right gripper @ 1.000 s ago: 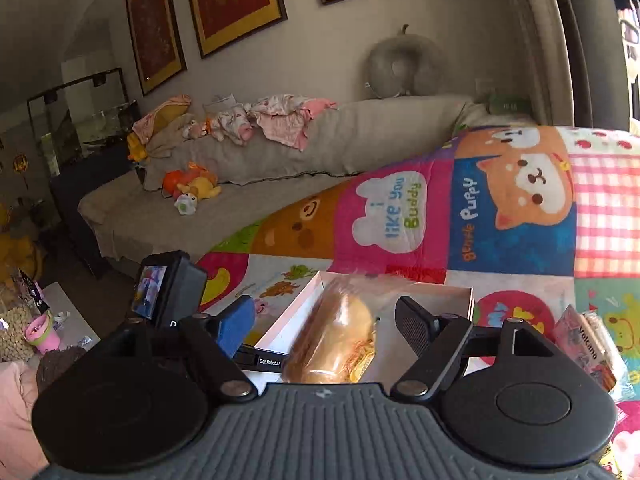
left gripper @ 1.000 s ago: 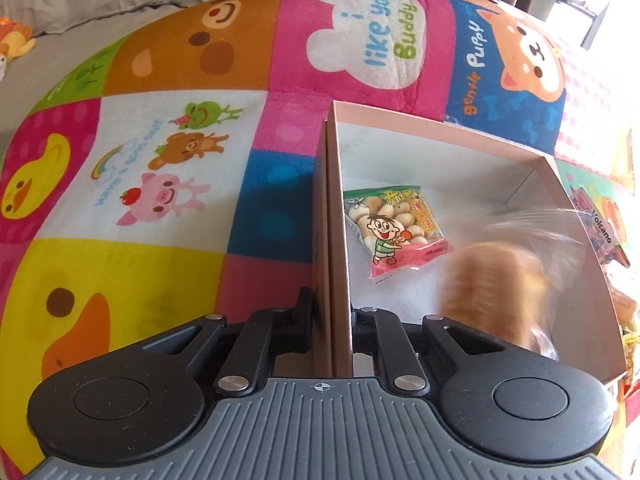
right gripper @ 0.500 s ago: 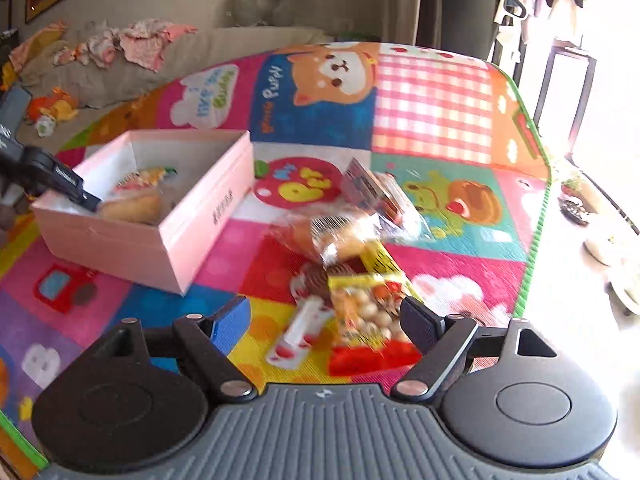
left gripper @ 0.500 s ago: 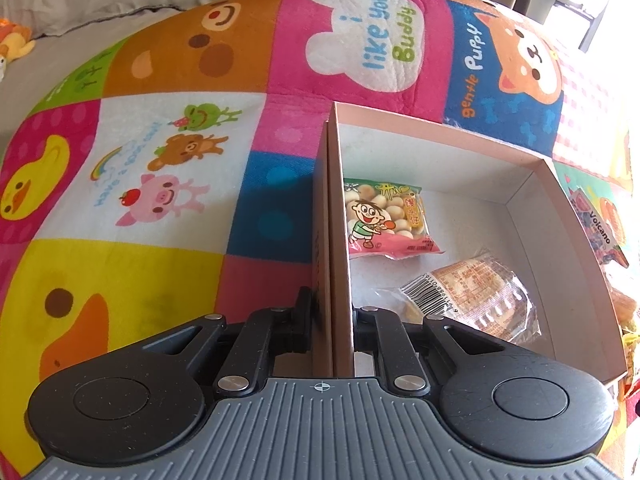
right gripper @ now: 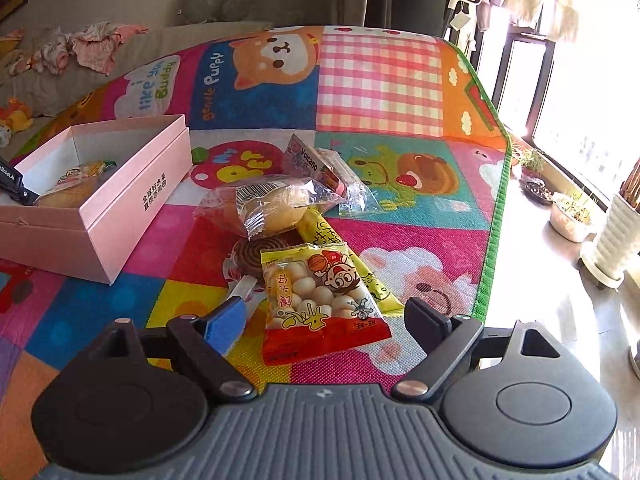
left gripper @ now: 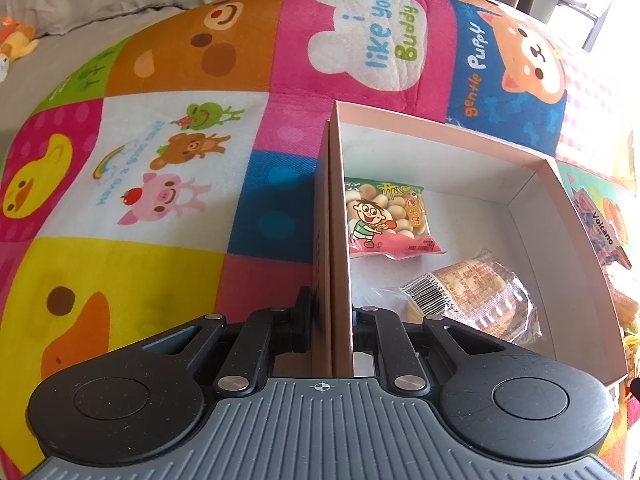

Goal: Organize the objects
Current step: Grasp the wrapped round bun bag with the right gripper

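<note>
My left gripper (left gripper: 332,320) is shut on the near left wall of the pink box (left gripper: 338,240). Inside the box lie a pink-and-green bag of small round biscuits (left gripper: 386,216) and a wrapped bread bun (left gripper: 476,294). In the right wrist view the box (right gripper: 132,204) stands at the left. My right gripper (right gripper: 324,320) is open and empty, low over a pile of snacks on the mat: a red-and-yellow biscuit bag (right gripper: 320,300) between the fingers, a wrapped bun (right gripper: 268,204), a yellow stick pack (right gripper: 352,264), a spiral lollipop (right gripper: 260,256) and a "Volcano" packet (right gripper: 316,164).
A colourful cartoon play mat (right gripper: 380,92) covers the floor. Its green edge (right gripper: 494,216) runs along the right, with bare floor and plant pots (right gripper: 572,216) beyond. A grey sofa with clothes and toys (right gripper: 92,46) lies behind the mat.
My right gripper let the wrapped bun go into the box, swung right, and came down open over the snack pile. The left gripper kept its hold on the box wall.
</note>
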A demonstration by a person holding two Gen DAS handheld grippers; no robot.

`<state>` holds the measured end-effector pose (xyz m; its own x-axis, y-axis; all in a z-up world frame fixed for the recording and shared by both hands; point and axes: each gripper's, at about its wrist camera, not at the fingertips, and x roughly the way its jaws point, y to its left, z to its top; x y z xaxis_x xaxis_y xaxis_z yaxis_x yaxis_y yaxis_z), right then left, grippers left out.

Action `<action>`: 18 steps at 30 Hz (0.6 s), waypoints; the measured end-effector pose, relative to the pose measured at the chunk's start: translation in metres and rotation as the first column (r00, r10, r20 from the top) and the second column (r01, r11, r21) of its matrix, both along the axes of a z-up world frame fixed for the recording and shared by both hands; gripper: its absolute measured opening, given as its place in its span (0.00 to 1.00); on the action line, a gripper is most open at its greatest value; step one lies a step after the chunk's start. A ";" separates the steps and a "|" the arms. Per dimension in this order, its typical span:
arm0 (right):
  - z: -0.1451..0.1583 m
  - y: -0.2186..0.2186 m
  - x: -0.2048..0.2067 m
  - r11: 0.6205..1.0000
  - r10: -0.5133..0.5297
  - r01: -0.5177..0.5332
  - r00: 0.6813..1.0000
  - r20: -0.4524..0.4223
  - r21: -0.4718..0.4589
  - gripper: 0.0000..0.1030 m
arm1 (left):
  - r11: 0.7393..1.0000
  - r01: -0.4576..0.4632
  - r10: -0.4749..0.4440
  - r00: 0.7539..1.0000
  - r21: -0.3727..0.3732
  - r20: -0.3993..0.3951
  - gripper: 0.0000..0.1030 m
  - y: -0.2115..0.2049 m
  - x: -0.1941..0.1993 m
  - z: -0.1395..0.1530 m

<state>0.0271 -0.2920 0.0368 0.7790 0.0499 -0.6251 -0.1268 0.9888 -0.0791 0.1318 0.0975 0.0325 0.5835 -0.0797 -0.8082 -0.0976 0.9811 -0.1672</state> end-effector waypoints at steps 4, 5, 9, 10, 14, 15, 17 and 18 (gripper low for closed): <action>0.014 0.014 0.007 0.995 0.096 -0.095 0.994 0.050 -0.025 0.84 | 1.000 -0.001 0.001 1.000 0.002 -0.007 0.13 0.000 0.001 0.000; 0.020 0.018 0.012 0.991 0.132 -0.130 0.989 0.064 -0.026 0.84 | 1.000 -0.001 0.001 1.000 0.002 -0.007 0.13 0.000 0.001 0.000; 0.036 0.028 0.051 0.978 0.210 -0.209 0.976 0.065 -0.015 0.85 | 1.000 -0.005 0.005 1.000 -0.001 -0.007 0.13 0.000 0.001 0.001; 0.037 0.030 0.063 0.974 0.226 -0.226 0.973 0.051 -0.007 0.85 | 1.000 -0.007 0.007 1.000 -0.003 -0.007 0.13 0.000 0.001 0.000; 0.026 0.041 0.108 0.960 0.281 -0.281 0.958 -0.049 0.000 0.89 | 1.000 -0.006 0.006 1.000 -0.006 -0.008 0.13 0.001 0.002 0.000; 0.021 0.043 0.115 0.959 0.282 -0.284 0.956 -0.076 -0.007 0.89 | 1.000 -0.007 0.007 1.000 -0.008 -0.007 0.13 0.001 0.002 0.000; 0.013 0.045 0.122 0.962 0.271 -0.274 0.957 -0.107 -0.012 0.84 | 1.000 -0.008 0.007 1.000 -0.010 -0.006 0.13 0.002 0.001 0.000; 0.012 0.046 0.120 0.960 0.278 -0.281 0.953 -0.118 -0.007 0.72 | 1.000 -0.008 0.008 1.000 -0.011 -0.004 0.13 0.002 0.001 0.000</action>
